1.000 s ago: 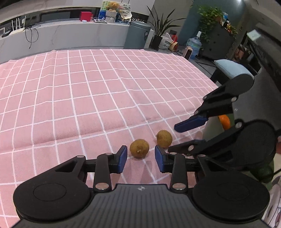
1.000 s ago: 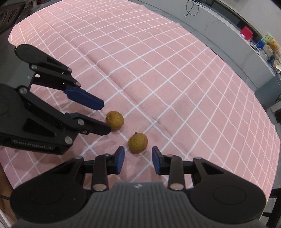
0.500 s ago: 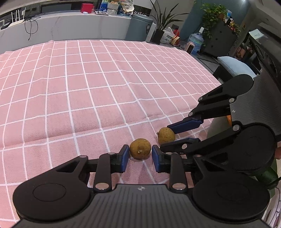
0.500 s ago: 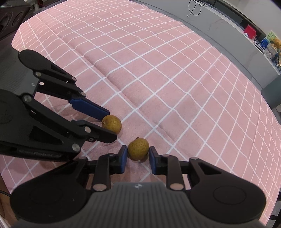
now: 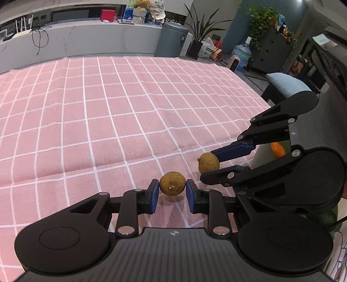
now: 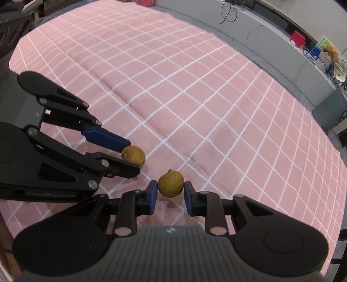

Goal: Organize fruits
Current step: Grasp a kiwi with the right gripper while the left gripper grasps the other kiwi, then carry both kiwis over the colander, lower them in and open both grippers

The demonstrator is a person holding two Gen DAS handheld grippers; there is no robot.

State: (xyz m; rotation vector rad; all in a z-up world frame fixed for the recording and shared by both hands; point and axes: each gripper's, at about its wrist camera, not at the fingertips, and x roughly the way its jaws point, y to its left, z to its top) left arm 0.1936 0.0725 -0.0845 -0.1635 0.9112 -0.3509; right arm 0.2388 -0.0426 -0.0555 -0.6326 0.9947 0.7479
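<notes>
Two grasps underway: left gripper [image 5: 172, 191] clamps one longan [image 5: 172, 183], right gripper [image 6: 169, 194] another longan [image 6: 171, 183], just beside it; lifting probably follows.

I seem to be in an office or lab lounge. My pink checked tablecloth [image 5: 108, 121] lies before a long grey counter [image 5: 76, 41] carrying white routers [image 5: 21, 23] and a red box [image 5: 108, 14]. Far right stand a grey bin [image 5: 171, 39], potted plants [image 5: 199, 32], a water jug [image 5: 243, 53] and a dark cabinet [image 5: 271, 52].
</notes>
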